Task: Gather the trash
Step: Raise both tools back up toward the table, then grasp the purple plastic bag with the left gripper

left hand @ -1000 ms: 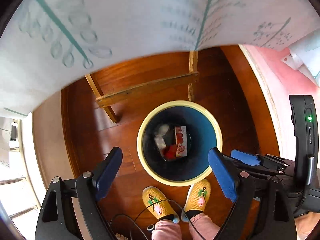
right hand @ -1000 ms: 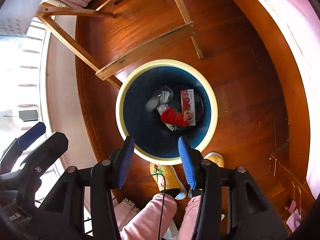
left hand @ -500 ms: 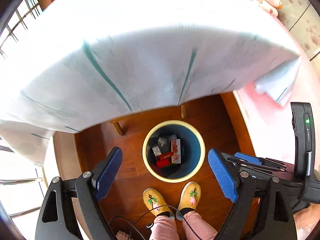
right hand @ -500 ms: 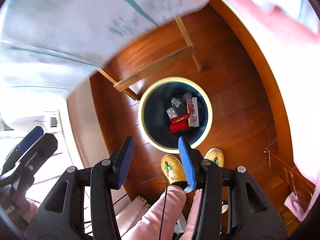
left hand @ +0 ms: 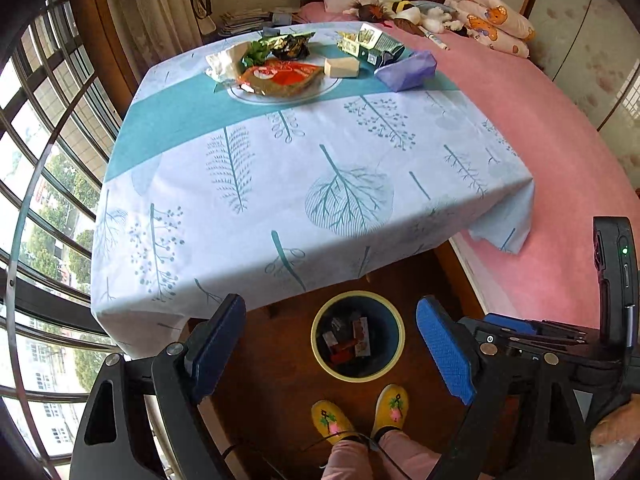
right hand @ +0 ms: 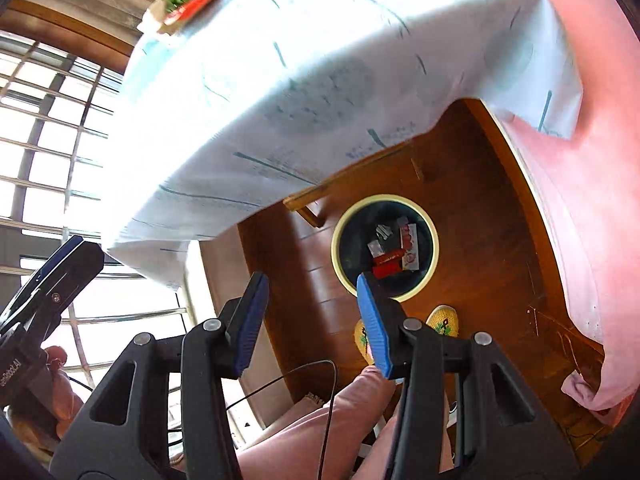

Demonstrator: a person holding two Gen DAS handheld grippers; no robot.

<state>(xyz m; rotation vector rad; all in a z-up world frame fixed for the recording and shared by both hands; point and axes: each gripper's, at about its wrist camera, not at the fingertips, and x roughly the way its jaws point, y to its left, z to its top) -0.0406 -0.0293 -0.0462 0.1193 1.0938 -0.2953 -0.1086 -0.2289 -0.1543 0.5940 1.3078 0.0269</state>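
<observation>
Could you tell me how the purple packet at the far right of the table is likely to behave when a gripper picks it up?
The purple packet looks soft and puffy, so it would probably squash between the pads rather than resist. Its creased, slightly shiny wrapper suggests thin film, likely light and perhaps slippery. It lies flat on the tablecloth, so rolling seems unlikely.

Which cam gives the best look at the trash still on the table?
Left wrist. It sees the tabletop from above: wrappers on the clear plate, a tan block, a purple packet and green packs. Right wrist catches only a blurred sliver of the pile at the table's far edge.
</observation>
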